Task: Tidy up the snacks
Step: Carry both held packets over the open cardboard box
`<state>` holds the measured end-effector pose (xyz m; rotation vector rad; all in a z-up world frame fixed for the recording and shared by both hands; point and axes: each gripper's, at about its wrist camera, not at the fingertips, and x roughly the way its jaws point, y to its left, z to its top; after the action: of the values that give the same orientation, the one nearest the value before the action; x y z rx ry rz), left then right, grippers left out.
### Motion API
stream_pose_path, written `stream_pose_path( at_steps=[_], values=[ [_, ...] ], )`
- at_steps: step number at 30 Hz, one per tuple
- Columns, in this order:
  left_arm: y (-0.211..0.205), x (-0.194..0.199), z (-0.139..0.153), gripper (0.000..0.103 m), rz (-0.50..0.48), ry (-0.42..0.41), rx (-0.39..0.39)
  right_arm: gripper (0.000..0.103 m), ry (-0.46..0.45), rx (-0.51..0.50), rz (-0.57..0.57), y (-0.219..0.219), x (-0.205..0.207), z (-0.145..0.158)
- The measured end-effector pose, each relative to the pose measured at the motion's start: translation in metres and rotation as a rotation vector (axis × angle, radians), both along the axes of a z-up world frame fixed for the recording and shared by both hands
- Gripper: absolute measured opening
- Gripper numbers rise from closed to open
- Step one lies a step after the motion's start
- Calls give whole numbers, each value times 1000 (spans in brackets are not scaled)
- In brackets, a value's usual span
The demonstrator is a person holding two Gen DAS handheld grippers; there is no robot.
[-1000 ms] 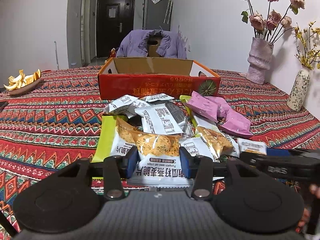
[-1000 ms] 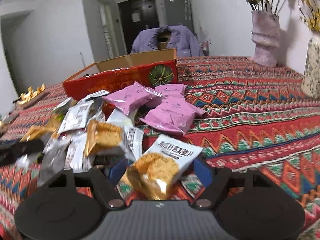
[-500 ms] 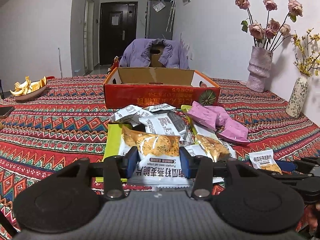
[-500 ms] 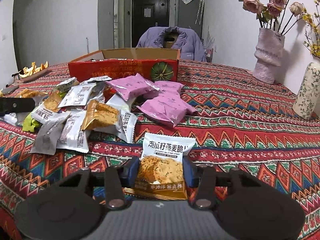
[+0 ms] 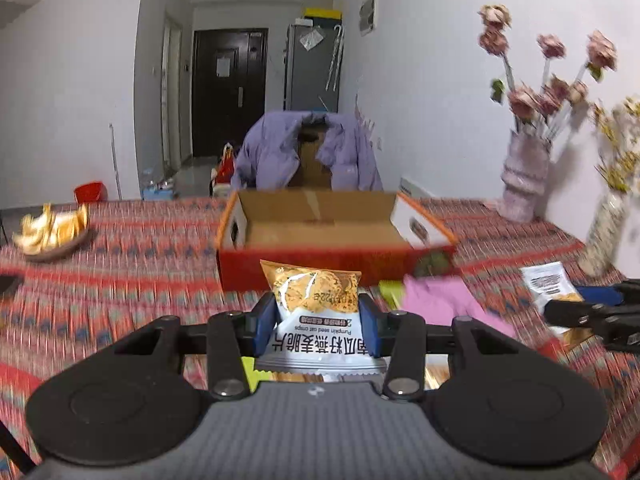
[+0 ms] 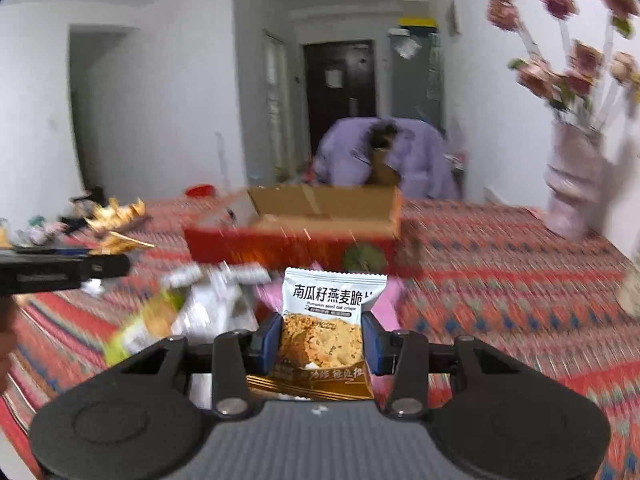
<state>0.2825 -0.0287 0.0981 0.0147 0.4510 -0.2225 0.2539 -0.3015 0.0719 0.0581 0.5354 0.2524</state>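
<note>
My left gripper [image 5: 316,326] is shut on a white and orange oat crisp packet [image 5: 314,312], held in the air in front of the open red cardboard box [image 5: 332,256]. My right gripper [image 6: 320,340] is shut on another oat crisp packet [image 6: 326,320] of the same kind, also lifted, facing the same red box [image 6: 288,240]. The right gripper also shows in the left wrist view [image 5: 592,312] at the right edge. The box inside looks empty. The snack pile [image 6: 192,300] lies blurred below, with pink packets [image 5: 440,300].
A patterned red tablecloth [image 5: 140,248] covers the table. A dish of orange peel [image 5: 52,232] sits far left. A pink vase of roses [image 5: 524,184] and a speckled vase [image 5: 604,228] stand at the right. A chair with a purple jacket [image 5: 308,152] is behind the box.
Both grippers have lifted their packets off the table and moved forward toward the red box. The view is now higher and blurred with motion.
</note>
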Motion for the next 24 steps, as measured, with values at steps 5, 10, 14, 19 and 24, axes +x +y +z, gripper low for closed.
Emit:
stream_pose_path(
  at_steps=[5,10,14,19,24],
  values=[
    [4,95,30,44,-1,-22,21,41,10,30,75,-4,97,40],
    [-2,215,23,44,24,75,65,41,115,19,70,7,230,35],
    [-9,304,-7,44,19,151,113,41,231,-97,21,24,335,-6],
    [-8,377,-43,45,83,234,143,42,364,-196,-79,28,422,-69],
    [-8,393,-56,59,46,286,141,53,335,-315,-63,42,430,-84]
  ],
)
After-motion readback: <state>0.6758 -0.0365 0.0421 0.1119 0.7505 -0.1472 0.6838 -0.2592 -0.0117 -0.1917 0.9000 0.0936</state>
